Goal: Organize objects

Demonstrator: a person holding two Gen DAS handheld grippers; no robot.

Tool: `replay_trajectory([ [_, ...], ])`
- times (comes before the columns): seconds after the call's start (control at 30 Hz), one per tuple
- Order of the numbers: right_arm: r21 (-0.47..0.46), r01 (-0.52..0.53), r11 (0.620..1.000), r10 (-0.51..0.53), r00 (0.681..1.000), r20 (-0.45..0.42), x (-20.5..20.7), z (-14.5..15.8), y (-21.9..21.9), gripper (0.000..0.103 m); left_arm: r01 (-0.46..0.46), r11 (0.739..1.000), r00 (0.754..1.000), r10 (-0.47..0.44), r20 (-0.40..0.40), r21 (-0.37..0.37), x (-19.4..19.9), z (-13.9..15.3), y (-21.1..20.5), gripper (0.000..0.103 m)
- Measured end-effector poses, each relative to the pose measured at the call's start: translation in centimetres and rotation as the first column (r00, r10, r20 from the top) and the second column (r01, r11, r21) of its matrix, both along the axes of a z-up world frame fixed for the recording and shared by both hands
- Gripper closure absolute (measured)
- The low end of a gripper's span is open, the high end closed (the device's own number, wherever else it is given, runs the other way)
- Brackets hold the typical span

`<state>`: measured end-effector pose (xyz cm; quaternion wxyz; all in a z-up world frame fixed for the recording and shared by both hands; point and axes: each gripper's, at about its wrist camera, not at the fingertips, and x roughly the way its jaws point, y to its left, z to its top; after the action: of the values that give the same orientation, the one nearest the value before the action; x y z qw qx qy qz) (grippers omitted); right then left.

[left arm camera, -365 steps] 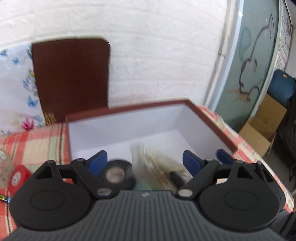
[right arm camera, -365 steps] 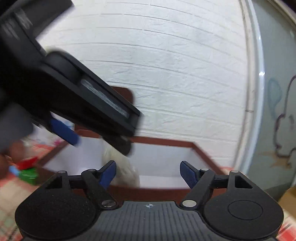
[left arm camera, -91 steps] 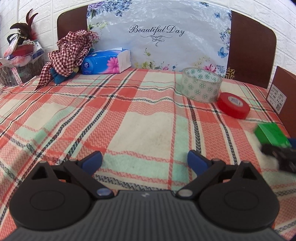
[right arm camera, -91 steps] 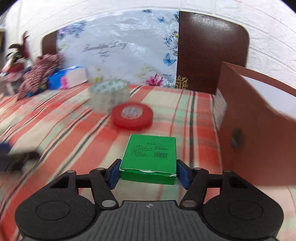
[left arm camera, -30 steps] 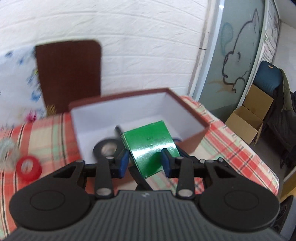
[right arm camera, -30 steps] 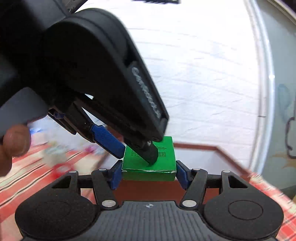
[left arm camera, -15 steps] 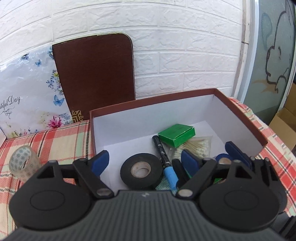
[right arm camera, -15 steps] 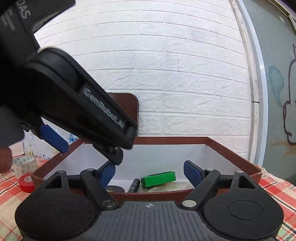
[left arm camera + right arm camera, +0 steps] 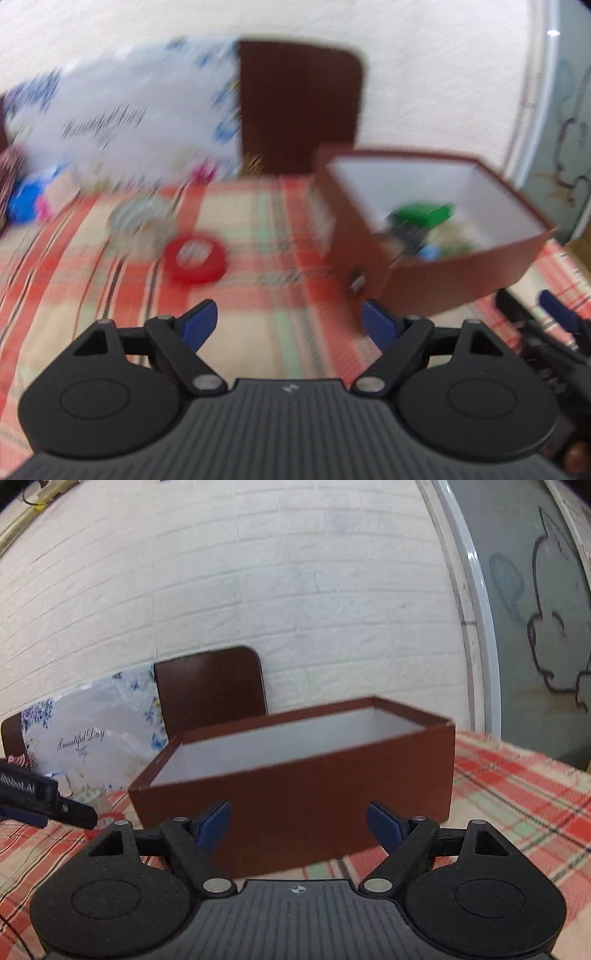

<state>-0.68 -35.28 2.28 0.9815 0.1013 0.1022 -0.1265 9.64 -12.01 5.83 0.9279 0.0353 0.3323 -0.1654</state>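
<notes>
The left gripper [image 9: 286,323] is standing wide apart and empty, having just let go; the right gripper [image 9: 297,825] too. The green box [image 9: 424,213] is now lying inside the brown box [image 9: 461,271]. The red tape [image 9: 194,257] is waiting mid-table. The banner [image 9: 83,740] is saying "Beautiful Day".

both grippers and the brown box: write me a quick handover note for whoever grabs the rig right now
Left gripper: open, nothing between its jaws, over the plaid cloth short of the red tape roll.
Right gripper: open and empty, facing the near wall of the brown box.
Both sets of jaws have just been opening.
Done: the green box lies inside the brown box with other small items, too blurred to name.
Left: the red tape roll and the clear patterned tape roll behind it are still out on the cloth. The red roll is nearer the left gripper, so it is probably next.
</notes>
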Motion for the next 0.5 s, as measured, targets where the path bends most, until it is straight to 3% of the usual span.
replay_trajectory([
  [0.13, 0.079, -0.088, 0.993, 0.099, 0.985, -0.143, 0.3, -0.8, 2.9, 0.026, -0.066, 0.991, 0.993, 0.077, -0.089, 0.120, 0.4, -4.1, 1.7, 0.019],
  [0.2, 0.120, -0.168, 0.978, 0.194, 0.947, -0.255, 0.5, -2.1, 4.8, 0.040, -0.081, 0.982, 0.991, 0.098, -0.093, 0.168, 0.3, -5.6, 2.8, 0.017],
  [0.27, 0.098, -0.213, 0.972, 0.233, 0.919, -0.317, 0.9, -2.6, 6.8, 0.040, -0.086, 0.989, 0.993, 0.096, -0.071, 0.124, -0.2, -6.2, 4.9, 0.014],
  [0.43, -0.008, -0.320, 0.948, 0.292, 0.876, -0.383, 1.6, -2.3, 11.4, 0.040, -0.143, 0.983, 0.990, 0.142, 0.014, 0.116, 0.4, -7.1, 9.9, 0.008],
  [0.5, -0.025, -0.355, 0.935, 0.317, 0.863, -0.393, 2.4, -2.1, 12.9, 0.039, -0.202, 0.972, 0.979, 0.200, 0.029, 0.120, 1.9, -7.2, 12.3, 0.006],
])
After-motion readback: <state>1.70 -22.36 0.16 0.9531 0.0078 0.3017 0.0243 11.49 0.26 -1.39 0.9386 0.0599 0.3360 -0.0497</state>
